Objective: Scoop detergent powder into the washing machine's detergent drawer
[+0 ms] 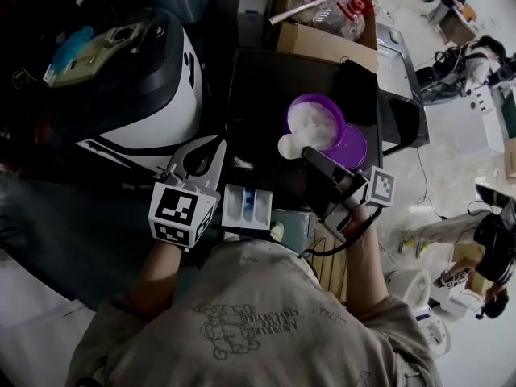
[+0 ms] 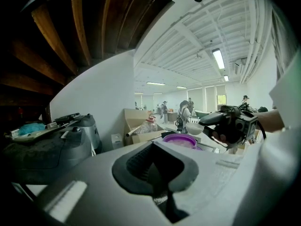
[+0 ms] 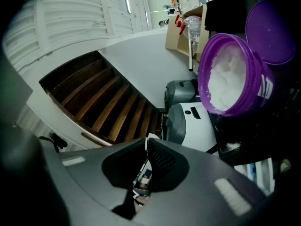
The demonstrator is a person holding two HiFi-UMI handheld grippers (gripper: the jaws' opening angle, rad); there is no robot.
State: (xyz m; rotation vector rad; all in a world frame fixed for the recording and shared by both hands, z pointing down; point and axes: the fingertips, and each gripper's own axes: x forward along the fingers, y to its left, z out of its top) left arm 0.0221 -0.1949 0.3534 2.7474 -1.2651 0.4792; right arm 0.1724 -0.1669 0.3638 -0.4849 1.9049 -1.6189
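A purple tub point(image 1: 316, 122) point(image 3: 230, 76) point(image 2: 179, 140) of white detergent powder stands open on the black table point(image 1: 266, 87), its purple lid point(image 1: 352, 147) beside it. My right gripper point(image 1: 310, 153) point(image 3: 146, 147) is shut on the handle of a white scoop point(image 1: 290, 146) point(image 2: 194, 128), which hangs at the tub's near left rim. The white detergent drawer point(image 1: 246, 206) with blue compartments sticks out just below the table edge. My left gripper point(image 1: 203, 150) point(image 2: 155, 168) hovers left of the drawer, shut with nothing in it.
The white and black washing machine point(image 1: 153, 95) point(image 3: 197, 126) fills the left. Some spilled powder point(image 1: 246, 164) lies on the table. A cardboard box point(image 1: 326, 14) holding a plastic bottle stands behind the table. People stand far off at the right.
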